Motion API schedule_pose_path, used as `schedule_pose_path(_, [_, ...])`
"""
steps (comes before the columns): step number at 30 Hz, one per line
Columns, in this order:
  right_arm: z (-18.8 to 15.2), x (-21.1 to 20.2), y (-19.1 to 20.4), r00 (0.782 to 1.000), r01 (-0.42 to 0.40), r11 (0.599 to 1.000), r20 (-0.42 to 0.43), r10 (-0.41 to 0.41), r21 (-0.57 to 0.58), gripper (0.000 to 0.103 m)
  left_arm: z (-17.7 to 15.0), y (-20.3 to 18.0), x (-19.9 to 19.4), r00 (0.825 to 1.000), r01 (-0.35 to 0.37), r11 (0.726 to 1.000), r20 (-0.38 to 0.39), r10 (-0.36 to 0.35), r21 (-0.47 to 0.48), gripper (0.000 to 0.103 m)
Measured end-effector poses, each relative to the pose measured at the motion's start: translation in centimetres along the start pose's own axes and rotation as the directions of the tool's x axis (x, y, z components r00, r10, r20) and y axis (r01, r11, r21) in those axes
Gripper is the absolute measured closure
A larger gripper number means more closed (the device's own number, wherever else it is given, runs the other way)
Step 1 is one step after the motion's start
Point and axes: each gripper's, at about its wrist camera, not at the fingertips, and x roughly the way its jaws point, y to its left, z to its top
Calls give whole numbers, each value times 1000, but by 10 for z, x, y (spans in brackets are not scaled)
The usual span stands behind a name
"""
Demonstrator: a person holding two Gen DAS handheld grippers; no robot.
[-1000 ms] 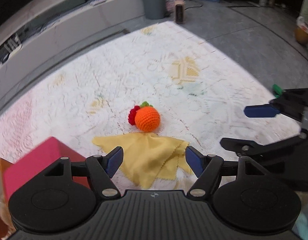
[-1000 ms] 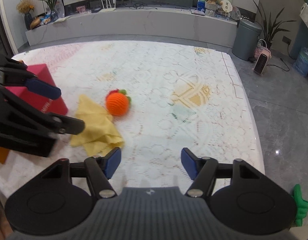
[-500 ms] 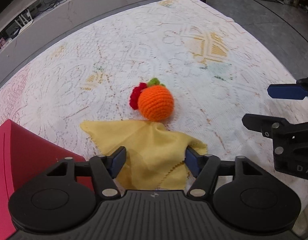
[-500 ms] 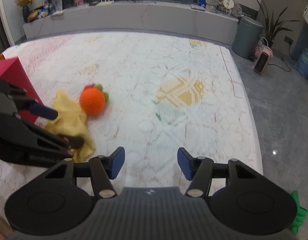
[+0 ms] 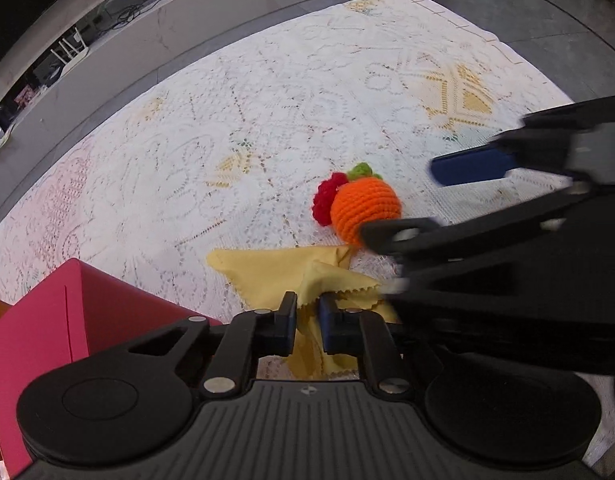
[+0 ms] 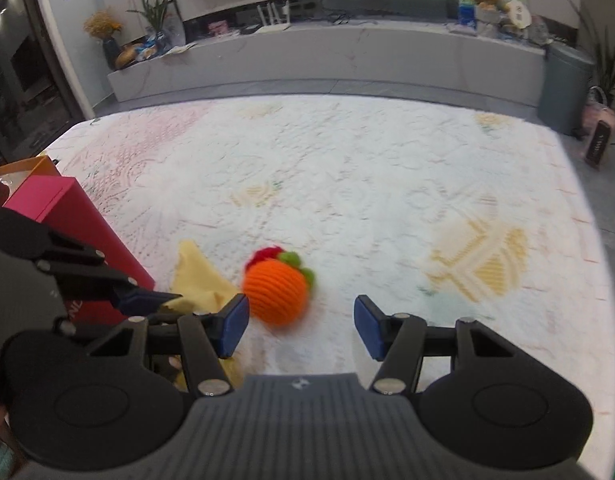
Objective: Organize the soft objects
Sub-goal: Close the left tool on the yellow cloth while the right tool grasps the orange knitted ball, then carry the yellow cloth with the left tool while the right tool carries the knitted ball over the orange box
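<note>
Jaws of the left gripper are pinched on the yellow cloth; those of the right gripper are spread, the orange ball at eleven o'clock. Grasping is underway; lifting toward the red box seems called for.

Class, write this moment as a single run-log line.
left gripper: shut on yellow cloth | right gripper: open, nearing orange crochet ball | pink box: beside cloth

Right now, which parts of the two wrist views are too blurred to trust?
Left wrist view: the right claw is motion-smeared; the yellow cloth and orange crochet ball are sharp. Right wrist view: the ball and tablecloth are soft, and the edges bend from fisheye.
</note>
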Motion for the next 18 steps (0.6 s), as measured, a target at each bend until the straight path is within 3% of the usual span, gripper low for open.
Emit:
schedule_pose_path(4, [3, 16, 5, 1000, -10, 1000, -14, 11, 20, 46, 0, 0, 0, 1000, 11, 1000, 8, -11, -2, 92])
schedule_pose_path(9, [5, 25, 6, 999, -33, 999, -33, 34, 43, 63, 0, 2, -2, 999, 28, 999, 20, -27, -19, 98])
schedule_pose_path(18, [5, 4, 10, 1000, -4, 999, -12, 5, 53, 64, -8, 8, -26, 993, 88, 993, 89, -81, -83, 102])
